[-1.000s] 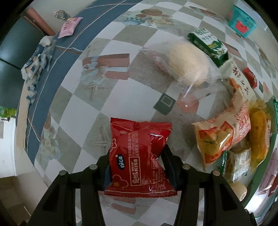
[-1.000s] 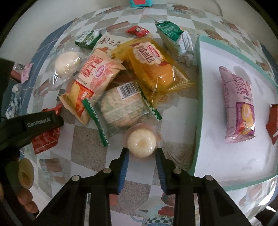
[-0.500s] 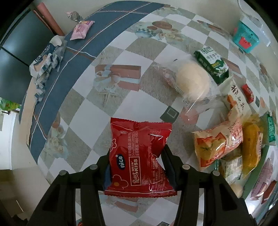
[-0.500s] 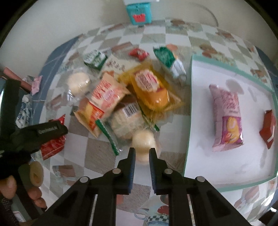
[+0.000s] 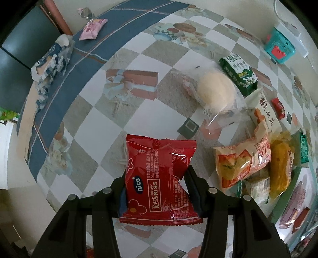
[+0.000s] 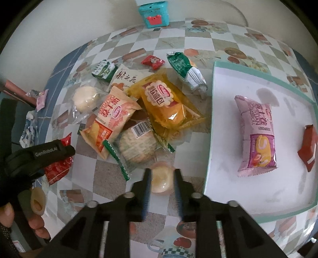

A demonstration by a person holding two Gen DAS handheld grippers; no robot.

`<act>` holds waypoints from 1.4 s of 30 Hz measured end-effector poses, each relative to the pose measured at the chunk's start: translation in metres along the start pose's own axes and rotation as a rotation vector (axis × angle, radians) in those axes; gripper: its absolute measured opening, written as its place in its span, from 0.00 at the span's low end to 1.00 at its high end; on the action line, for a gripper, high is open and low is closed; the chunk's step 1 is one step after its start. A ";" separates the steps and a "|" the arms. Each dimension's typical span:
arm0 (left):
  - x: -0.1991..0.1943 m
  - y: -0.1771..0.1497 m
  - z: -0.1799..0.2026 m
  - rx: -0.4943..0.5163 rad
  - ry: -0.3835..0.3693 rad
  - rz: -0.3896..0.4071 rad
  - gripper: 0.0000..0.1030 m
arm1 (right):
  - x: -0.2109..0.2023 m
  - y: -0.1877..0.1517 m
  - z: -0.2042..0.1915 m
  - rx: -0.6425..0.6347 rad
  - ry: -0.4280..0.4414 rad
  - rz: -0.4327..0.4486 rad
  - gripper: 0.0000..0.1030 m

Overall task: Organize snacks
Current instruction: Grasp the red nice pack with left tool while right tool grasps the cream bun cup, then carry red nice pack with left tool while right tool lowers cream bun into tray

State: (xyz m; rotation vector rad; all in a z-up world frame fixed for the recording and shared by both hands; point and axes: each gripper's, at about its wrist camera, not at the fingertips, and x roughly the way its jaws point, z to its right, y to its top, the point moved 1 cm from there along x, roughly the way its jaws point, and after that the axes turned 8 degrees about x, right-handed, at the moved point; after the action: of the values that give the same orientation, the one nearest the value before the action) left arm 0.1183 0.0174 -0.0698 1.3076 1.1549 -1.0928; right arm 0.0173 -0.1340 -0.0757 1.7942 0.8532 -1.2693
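Note:
My left gripper (image 5: 157, 170) is shut on a red "nice" snack packet (image 5: 159, 184) and holds it above the checked tablecloth. The right wrist view shows the same packet (image 6: 57, 168) at the left edge. My right gripper (image 6: 162, 172) points down over a small pale round snack in a clear cup (image 6: 161, 178). Its jaws are opening, and the cup lies between the two fingers on the table. To the right stands a white tray with a teal rim (image 6: 210, 139), holding a pink roll packet (image 6: 256, 135) and a red-brown packet (image 6: 308, 146).
A pile of snacks lies beyond the cup: a yellow bread packet (image 6: 165, 103), an orange packet (image 6: 111, 119), a round cracker pack (image 6: 137, 144), a green packet (image 6: 184, 67) and a pale bun (image 6: 84, 98). A teal box (image 6: 154, 12) stands by the wall.
The right jaws went from around the cup to almost shut above it, then spread around it again. Both grippers rose, and the left one kept the red packet.

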 end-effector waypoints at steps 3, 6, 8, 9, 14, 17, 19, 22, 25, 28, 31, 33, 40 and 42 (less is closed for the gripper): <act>0.001 -0.002 -0.006 -0.014 -0.027 -0.012 0.51 | 0.006 -0.004 -0.003 -0.014 -0.022 -0.016 0.42; 0.003 -0.005 -0.014 -0.018 -0.048 -0.018 0.51 | 0.014 -0.006 -0.007 -0.038 -0.051 -0.024 0.42; 0.004 -0.008 -0.018 -0.016 -0.059 -0.023 0.51 | 0.021 -0.006 -0.009 -0.047 -0.065 -0.035 0.42; 0.005 -0.008 -0.019 -0.016 -0.063 -0.025 0.51 | 0.025 -0.007 -0.010 -0.048 -0.069 -0.041 0.42; 0.008 -0.010 -0.027 -0.012 -0.084 -0.040 0.51 | 0.028 -0.011 -0.012 -0.076 -0.089 -0.023 0.37; 0.011 -0.005 -0.033 -0.014 -0.096 -0.047 0.51 | 0.030 -0.011 -0.017 -0.066 -0.113 -0.013 0.37; 0.013 -0.002 -0.031 -0.022 -0.098 -0.046 0.51 | 0.028 -0.011 -0.013 -0.049 -0.106 -0.011 0.37; 0.012 -0.004 -0.034 -0.022 -0.100 -0.029 0.51 | 0.016 -0.008 -0.009 -0.037 -0.089 0.019 0.36; 0.006 -0.003 -0.035 -0.024 -0.108 -0.004 0.51 | 0.000 -0.005 -0.010 -0.034 -0.059 0.056 0.37; -0.007 -0.003 -0.041 -0.026 -0.113 0.030 0.51 | -0.018 -0.004 -0.010 -0.028 -0.035 0.095 0.37; -0.021 -0.003 -0.046 -0.026 -0.116 0.073 0.51 | -0.037 -0.001 -0.006 -0.014 -0.035 0.135 0.37; -0.032 -0.004 -0.047 -0.020 -0.115 0.103 0.51 | -0.050 0.002 -0.001 0.004 -0.043 0.174 0.37; -0.065 -0.014 -0.022 0.056 -0.131 0.195 0.51 | -0.068 0.022 0.041 0.145 -0.076 0.222 0.37; -0.074 -0.019 -0.006 0.103 -0.140 0.215 0.51 | -0.075 0.024 0.062 0.200 -0.089 0.231 0.37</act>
State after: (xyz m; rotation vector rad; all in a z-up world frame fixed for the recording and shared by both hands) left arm 0.0899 0.0196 0.0013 1.3768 0.8436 -1.0778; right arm -0.0112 -0.2059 -0.0127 1.9133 0.4672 -1.3072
